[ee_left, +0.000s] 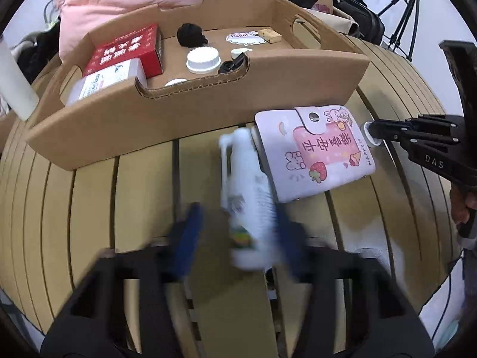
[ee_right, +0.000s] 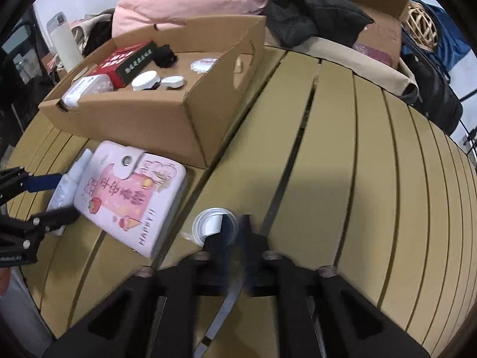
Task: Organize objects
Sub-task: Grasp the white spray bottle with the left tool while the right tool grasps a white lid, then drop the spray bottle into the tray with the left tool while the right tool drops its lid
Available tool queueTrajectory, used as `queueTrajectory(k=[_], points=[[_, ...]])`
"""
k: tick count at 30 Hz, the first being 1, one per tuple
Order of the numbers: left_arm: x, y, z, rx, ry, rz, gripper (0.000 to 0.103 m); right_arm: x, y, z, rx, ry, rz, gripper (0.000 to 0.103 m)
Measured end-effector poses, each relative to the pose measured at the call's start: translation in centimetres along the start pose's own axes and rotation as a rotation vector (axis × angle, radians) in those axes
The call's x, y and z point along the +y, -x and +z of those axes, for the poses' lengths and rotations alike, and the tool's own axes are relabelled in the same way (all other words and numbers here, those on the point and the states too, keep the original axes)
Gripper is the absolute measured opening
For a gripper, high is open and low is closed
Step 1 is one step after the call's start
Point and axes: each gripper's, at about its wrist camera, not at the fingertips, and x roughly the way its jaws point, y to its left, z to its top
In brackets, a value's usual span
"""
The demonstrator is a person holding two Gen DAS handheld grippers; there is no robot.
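Slatted tan boards [ee_right: 372,149] run under both of your tools, with a pile of pink bedding, dark bags and a tripod crowding the far edge. Ahead of your left gripper [ee_left: 238,232] sits the cardboard tray [ee_left: 190,110], and it already holds a fair share: a red box [ee_left: 128,49], a clear packet [ee_left: 107,79] beside it, a ridged white lid [ee_left: 203,59], a black lump [ee_left: 190,34], a sticker and a few small bits, so I judge the sorting well under way. Three things are left outside it. A white spray bottle [ee_left: 247,191] lies between your left fingers, which stand wide on either side of it; the right one looks close against it, the left one apart, though blur makes contact hard to call. Just right of that bottle, touching or nearly so, lies the pink cartoon wallet [ee_left: 316,155], tight against the tray's near wall. Beyond the wallet, at the tip of your right gripper [ee_right: 235,229], sits a small white cap [ee_right: 208,223]; those fingers are drawn narrow and seem to pinch its rim, but they cover that edge, so you cannot be sure the hold is firm. Several small tray items are too tiny to name, and the tray's near wall hides part of its floor.
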Motion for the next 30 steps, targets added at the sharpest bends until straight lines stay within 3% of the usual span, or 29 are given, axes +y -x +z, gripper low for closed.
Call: queueTrajectory(k=[6,10,15,20,23,30], points=[[1.0,0.1,0.0,0.022,0.054,-0.029,0.024,0.8,-0.1,0.1,0.014,0.024,-0.033,0.005],[1.6,2.7,-0.4,0.004,0.072,-0.053,0.024,1.2,0.8,-0.1,0.009,0.010,-0.048,0.005],[3.0,10.1,-1.4,-0.058,0.075,-0.036,0.024,2.1,6.9,-0.7,-0.062,0.024,-0.047,0.005],[6.1,19.8,-2.9,-0.179,0.099,-0.038,0.024,3.8,16.5,-2.0,-0.146,0.098,-0.054,0.005],[7.4,24.3,-4.5,-0.221,0.100,0.006,0.024,5.0,21.1,-3.2,-0.171,0.128,-0.045,0.005],[8.4,28.2,-7.2,-0.217,0.091,0.054,0.024,7.1,25.5,-7.5,-0.163,0.138,-0.029,0.005]])
